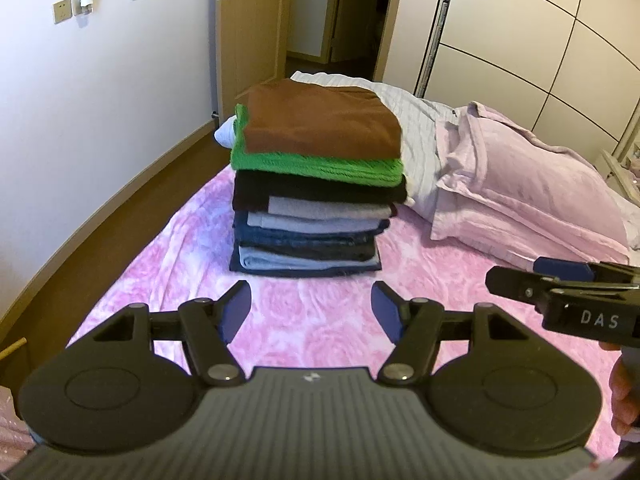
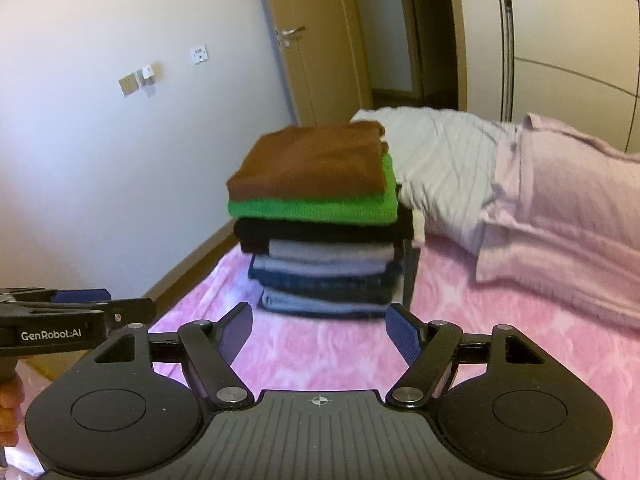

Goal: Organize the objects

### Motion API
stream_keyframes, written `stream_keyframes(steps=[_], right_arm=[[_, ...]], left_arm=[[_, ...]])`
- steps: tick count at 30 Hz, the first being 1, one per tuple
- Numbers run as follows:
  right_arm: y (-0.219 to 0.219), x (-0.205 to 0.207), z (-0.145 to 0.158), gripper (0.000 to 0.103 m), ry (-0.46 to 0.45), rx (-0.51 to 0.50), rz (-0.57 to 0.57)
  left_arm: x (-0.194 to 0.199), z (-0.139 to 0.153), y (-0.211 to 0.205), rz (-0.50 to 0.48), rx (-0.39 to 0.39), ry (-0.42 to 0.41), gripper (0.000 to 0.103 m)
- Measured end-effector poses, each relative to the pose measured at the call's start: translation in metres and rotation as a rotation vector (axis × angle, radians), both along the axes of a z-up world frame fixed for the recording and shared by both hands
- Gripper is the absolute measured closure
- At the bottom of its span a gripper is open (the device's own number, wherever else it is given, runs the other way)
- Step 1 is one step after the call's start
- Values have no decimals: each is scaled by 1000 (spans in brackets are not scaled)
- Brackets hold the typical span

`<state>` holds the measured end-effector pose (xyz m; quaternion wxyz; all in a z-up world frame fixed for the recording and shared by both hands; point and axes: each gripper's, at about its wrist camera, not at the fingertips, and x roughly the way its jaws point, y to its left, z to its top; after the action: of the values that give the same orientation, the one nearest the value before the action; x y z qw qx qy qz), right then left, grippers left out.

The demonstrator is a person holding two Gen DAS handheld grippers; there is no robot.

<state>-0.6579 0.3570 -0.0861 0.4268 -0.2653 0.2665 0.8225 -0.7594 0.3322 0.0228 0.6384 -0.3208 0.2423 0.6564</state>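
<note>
Left wrist view: stack of folded clothes (image 1: 316, 188) sits on the pink bedspread (image 1: 312, 320), brown garment (image 1: 320, 120) on top, green garment (image 1: 320, 164) beneath, pink pillow (image 1: 516, 196) just beside it. Left gripper (image 1: 311, 312) and right gripper (image 2: 320, 332) are both released, jaws spread, nothing between them, each apart from the stack.

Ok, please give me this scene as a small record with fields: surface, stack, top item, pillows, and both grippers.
surface: bed with pink blanket
stack: folded clothes, upright, beside the pillows
top item: brown cloth, on a green cloth
pillows: pink pillow in front, white pillow behind it
left gripper: open, empty, short of the stack
right gripper: open, empty, short of the stack
</note>
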Motion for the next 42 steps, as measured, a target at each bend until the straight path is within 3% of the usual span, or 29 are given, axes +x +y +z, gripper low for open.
stream_keyframes(steps=[19, 42], right_arm=[[-73, 40, 4, 32, -12, -7, 66], [-81, 50, 3, 32, -25, -10, 110]], left_arm=[[33, 0, -82, 22, -16, 25, 38], [42, 3, -91, 33, -11, 33, 38]])
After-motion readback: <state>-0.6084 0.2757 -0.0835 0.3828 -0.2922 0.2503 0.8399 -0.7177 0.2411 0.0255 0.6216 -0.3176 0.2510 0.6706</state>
